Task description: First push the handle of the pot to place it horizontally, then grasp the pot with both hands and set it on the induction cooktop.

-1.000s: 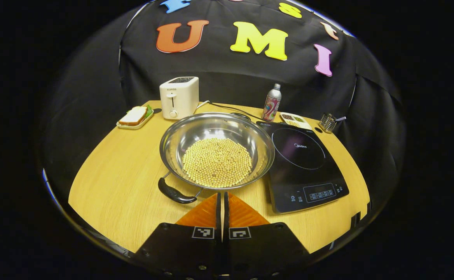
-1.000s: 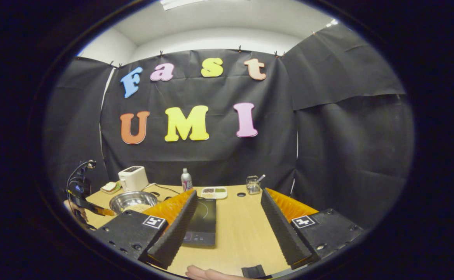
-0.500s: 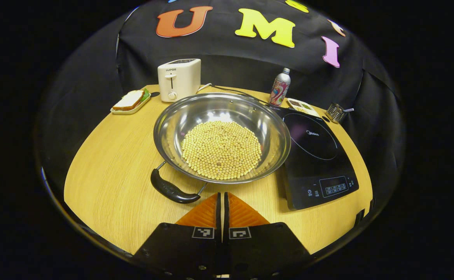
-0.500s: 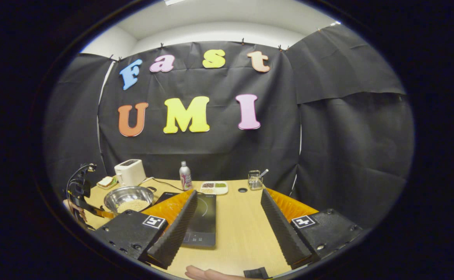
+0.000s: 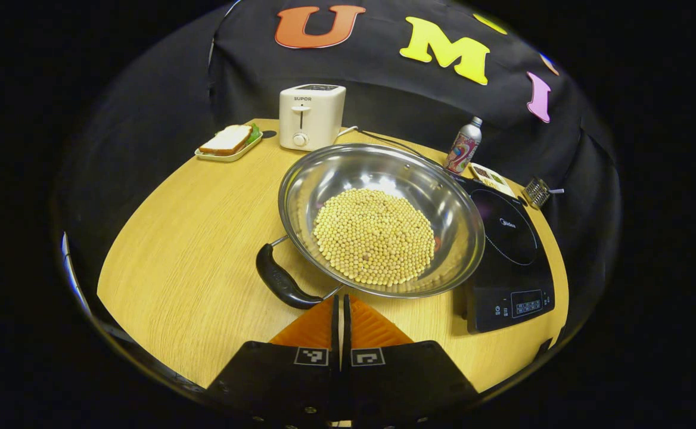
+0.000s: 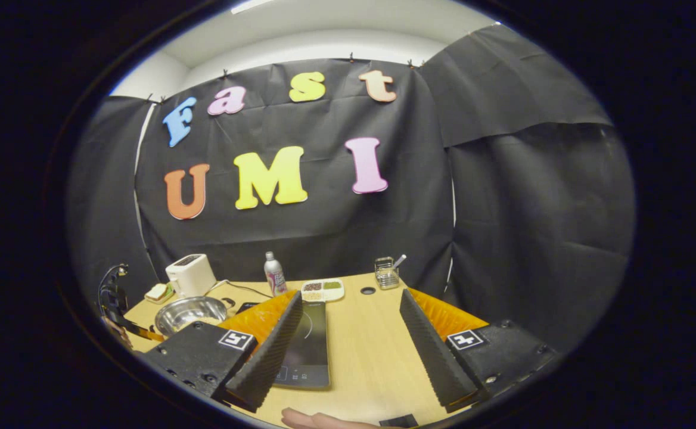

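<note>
A steel pot (image 5: 378, 179) holding pale round beans stands on the wooden table (image 5: 193, 238), left of the black induction cooktop (image 5: 506, 229). Its black handle (image 5: 281, 281) points to the near left. My left gripper (image 5: 340, 299) is shut and empty, its tips at the pot's near rim just right of the handle's wire bracket. Over the table's near right part my right gripper (image 6: 349, 295) is open and holds nothing. The right gripper view also takes in the cooktop (image 6: 309, 345), the pot (image 6: 187, 311) and the left gripper (image 6: 145, 332) at the far left.
At the back stand a white toaster (image 5: 311, 116), a sandwich on a small plate (image 5: 229, 143), a bottle (image 5: 464, 146), a snack tray (image 5: 491, 177) and a wire basket (image 5: 538, 192). A hand (image 6: 318, 419) lies at the table's near edge.
My left gripper has come closer to the pot and swung left, so the pot looks larger and farther right. The right gripper stays open, its view drifting slightly.
</note>
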{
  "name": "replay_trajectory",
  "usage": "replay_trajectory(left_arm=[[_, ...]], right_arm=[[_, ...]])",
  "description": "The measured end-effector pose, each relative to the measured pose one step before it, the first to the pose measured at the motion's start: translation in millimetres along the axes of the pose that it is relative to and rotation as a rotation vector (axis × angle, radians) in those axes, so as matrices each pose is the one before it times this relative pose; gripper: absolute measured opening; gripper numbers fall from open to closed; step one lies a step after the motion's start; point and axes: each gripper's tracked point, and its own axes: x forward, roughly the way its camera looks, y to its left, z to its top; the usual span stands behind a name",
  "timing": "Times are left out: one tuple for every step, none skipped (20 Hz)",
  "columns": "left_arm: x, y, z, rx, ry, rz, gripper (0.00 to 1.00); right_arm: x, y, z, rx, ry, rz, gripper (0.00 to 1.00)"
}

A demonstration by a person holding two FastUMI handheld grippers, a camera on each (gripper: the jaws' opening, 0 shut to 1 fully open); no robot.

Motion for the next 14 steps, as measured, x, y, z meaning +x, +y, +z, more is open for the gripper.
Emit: replay_trajectory(left_arm=[[0.41,3.52,3.25,0.00264,-0.00197,0.01077,0.0],[1.61,5.56,2.08,-0.00321,0.00037,0.00956,0.0],[1.9,3.63,1.73,-0.00683,-0.00049,0.0057,0.0],[3.3,3.22,0.64,-0.00681,0.00267,0.00367,0.1],[1.34,4.43,2.17,-0.00526,0.00183,0.00504,0.0],[2.22,4.84,2.61,-0.00427,0.0019,0.00874,0.1],[3.04,3.86,2.64,0.00071,0.00397,0.0083,0.0],[2.65,3.28,2.74,0.00186,0.00466,0.00883,0.0],[3.01,4.21,3.06,0.00904,0.00622,0.01255,0.1],[3.38,3.42,2.45,0.01744,0.00383,0.01182,0.0],[3.48,4.32,3.43,0.0144,0.00462,0.01294,0.0],[1.03,5.77,3.58,0.00846,0.00547,0.01671,0.0],[5.0,5.17,2.54,0.00639,0.00726,0.01428,0.0],[4.19,5.53,2.31,0.0022,0.00745,0.012,0.0]], right_arm=[[2.83,-2.65,-1.27,0.02136,0.00596,-0.00394,1.0],[2.69,-4.44,0.77,0.01456,0.002,-0.01037,1.0],[2.08,-4.26,1.44,0.01089,-0.00046,-0.01305,1.0],[0.96,-2.77,1.97,0.00621,-0.00247,-0.00945,1.0],[-0.44,1.13,1.19,0.00372,-0.00788,0.00436,0.95],[-0.13,2.59,2.73,0.00302,-0.00803,0.01097,0.96],[-0.25,2.0,1.42,0.0002,-0.00819,0.0087,0.96],[0.03,1.22,1.38,-0.00302,-0.00518,0.00257,0.96],[-0.2,0.67,0.78,-0.00592,-0.0057,0.00169,0.96],[-0.17,1.16,2.28,-0.00459,-0.00561,-0.00027,1.0],[0.23,1.56,0.28,-0.0063,-0.00354,-0.00098,0.95],[-0.47,1.33,1.4,-0.00813,-0.0017,-0.00088,1.0],[-0.32,0.7,-0.3,-0.00762,-0.00091,-0.00287,1.0],[0.19,-0.19,1.28,-0.00847,-0.00533,-0.00455,1.0]])
